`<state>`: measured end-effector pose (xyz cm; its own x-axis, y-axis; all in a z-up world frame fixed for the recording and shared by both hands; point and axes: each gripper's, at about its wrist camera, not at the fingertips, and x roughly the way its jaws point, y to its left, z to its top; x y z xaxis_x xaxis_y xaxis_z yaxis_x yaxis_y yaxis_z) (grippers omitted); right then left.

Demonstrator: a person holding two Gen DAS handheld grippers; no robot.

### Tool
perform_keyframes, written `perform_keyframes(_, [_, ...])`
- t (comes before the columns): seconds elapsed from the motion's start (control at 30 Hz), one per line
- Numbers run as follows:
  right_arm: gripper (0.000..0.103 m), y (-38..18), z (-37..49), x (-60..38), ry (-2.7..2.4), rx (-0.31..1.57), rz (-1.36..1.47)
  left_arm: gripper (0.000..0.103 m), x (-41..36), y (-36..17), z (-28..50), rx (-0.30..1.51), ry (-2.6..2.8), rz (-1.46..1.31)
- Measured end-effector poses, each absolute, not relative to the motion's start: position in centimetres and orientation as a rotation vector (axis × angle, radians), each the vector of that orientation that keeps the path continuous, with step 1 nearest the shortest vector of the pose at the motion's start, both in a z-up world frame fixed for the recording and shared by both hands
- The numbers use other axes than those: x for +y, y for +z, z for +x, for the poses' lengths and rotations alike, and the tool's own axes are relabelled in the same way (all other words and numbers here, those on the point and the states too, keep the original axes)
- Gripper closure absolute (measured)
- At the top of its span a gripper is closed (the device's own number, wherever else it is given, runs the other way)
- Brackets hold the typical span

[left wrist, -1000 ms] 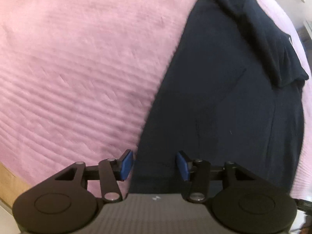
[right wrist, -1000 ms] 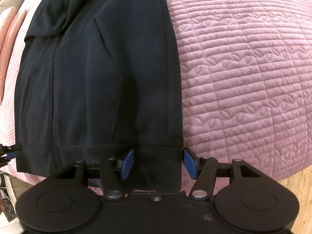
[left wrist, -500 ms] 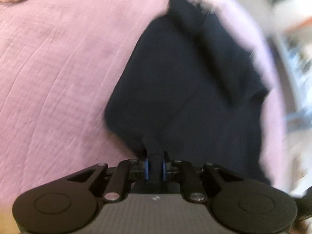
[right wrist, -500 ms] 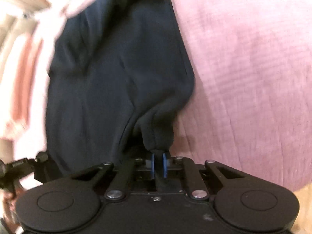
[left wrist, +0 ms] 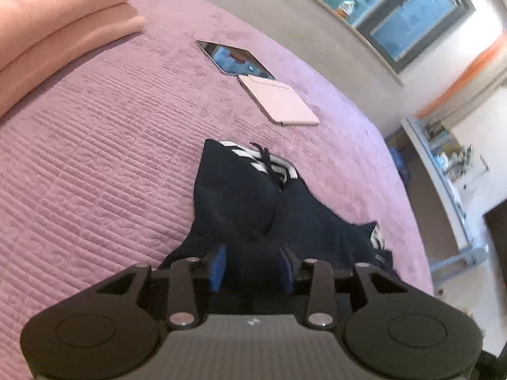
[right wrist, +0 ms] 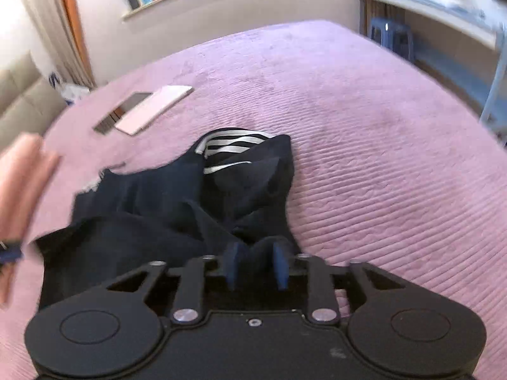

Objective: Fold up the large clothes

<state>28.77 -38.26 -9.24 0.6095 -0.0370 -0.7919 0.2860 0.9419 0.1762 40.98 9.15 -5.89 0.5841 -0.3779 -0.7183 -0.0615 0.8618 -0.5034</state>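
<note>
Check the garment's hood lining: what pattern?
Navy-and-white stripes on the hood lining; clearest in the right wrist view.

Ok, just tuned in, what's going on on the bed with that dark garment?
A person with a handheld gripper in each hand is folding a dark navy garment on the purple quilted bedspread. The left gripper and the right gripper are both opening, with dark fabric between their blue pads. The garment lies bunched, its striped lining showing. A tablet and pink notebook lie beyond.
</note>
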Motion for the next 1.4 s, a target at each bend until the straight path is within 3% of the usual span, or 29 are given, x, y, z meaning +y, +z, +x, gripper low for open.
perform_keyframes(0.03, [0.043, -9.6, 28.4, -38.0, -0.193, 0.918, 0.275, 0.060, 9.3, -6.0, 41.1, 0.954, -0.200, -0.496])
perform_keyframes(0.3, [0.045, -12.1, 30.7, -36.9, -0.184, 1.014, 0.167, 0.060, 9.8, -9.7, 44.4, 1.046, -0.321, -0.331])
perform_keyframes(0.5, [0.038, -13.3, 34.9, -38.3, -0.222, 0.989, 0.136, 0.052, 7.8, -10.5, 48.2, 1.045, -0.408, -0.158])
perform_keyframes(0.83, [0.028, -16.3, 37.7, -41.2, -0.204, 0.984, 0.247, 0.048, 7.7, -14.3, 52.8, 1.126, -0.488, -0.311])
perform_keyframes(1.13, [0.027, -17.7, 37.9, -43.4, -0.154, 0.974, 0.354, 0.048, 7.6, -16.2, 53.4, 1.142, -0.504, -0.426])
perform_keyframes(1.2, [0.027, -18.1, 38.0, -43.9, -0.142, 0.971, 0.385, 0.055, 7.0, -16.2, 53.3, 1.133, -0.500, -0.417])
perform_keyframes(1.23, [0.042, -18.2, 38.0, -44.1, -0.124, 0.971, 0.410, 0.069, 6.6, -16.1, 53.1, 1.119, -0.503, -0.408])
perform_keyframes(1.27, [0.073, -18.3, 37.9, -44.3, -0.096, 0.976, 0.435, 0.091, 6.3, -15.8, 52.8, 1.105, -0.513, -0.396])
perform_keyframes(1.3, [0.083, -18.4, 37.8, -44.3, -0.074, 0.987, 0.460, 0.094, 6.0, -15.4, 52.4, 1.091, -0.529, -0.379])
perform_keyframes(1.4, [0.090, -17.1, 36.4, -43.1, -0.065, 0.948, 0.395, 0.096, 5.0, -13.0, 50.2, 1.009, -0.555, -0.305])
